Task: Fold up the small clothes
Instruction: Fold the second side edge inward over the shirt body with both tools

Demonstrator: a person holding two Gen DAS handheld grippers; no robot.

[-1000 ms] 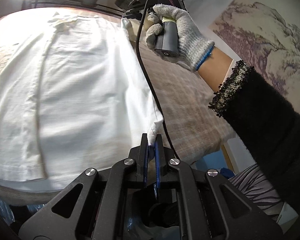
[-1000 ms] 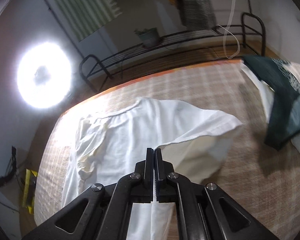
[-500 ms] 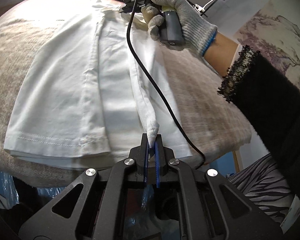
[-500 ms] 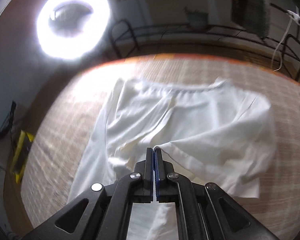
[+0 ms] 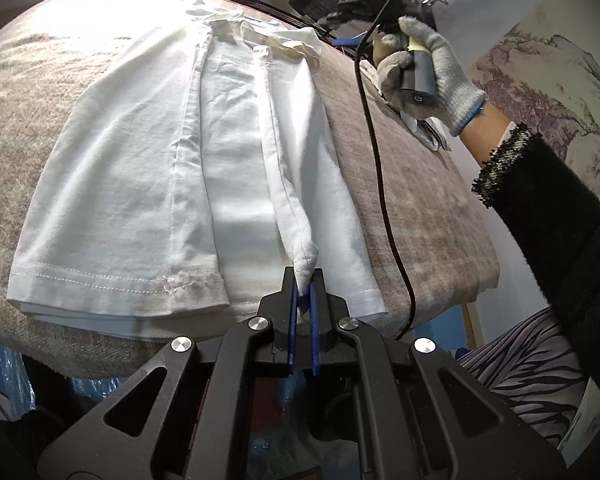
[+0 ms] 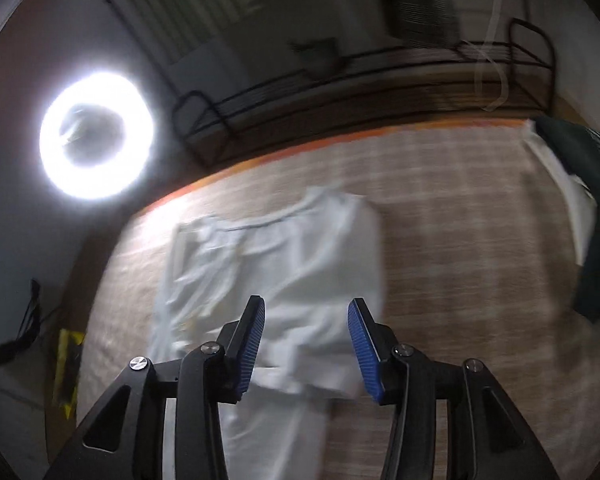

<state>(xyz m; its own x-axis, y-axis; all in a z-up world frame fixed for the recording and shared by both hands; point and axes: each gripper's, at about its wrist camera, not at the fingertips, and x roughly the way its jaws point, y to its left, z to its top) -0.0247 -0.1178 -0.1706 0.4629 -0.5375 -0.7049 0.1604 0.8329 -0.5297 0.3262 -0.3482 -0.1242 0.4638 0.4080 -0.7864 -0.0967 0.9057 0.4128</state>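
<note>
Home room: wall painting point(image 5: 540, 92), plant shelf point(image 6: 340, 76).

shirt point(image 5: 220, 160) flat on table point(image 5: 420, 200) — dark garment point(image 6: 588, 208) far right

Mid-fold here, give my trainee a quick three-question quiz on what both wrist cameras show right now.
1. True or false: the left claw pinches the white cotton shirt.
2. The right claw is: A) open, nothing between its pads; B) shut on the shirt; C) gripping the dark green garment.
3. What covers the table under the shirt?

Key: 1 true. 2 A; its jaws have just been opening. 3 A beige checked woven cloth.
</note>
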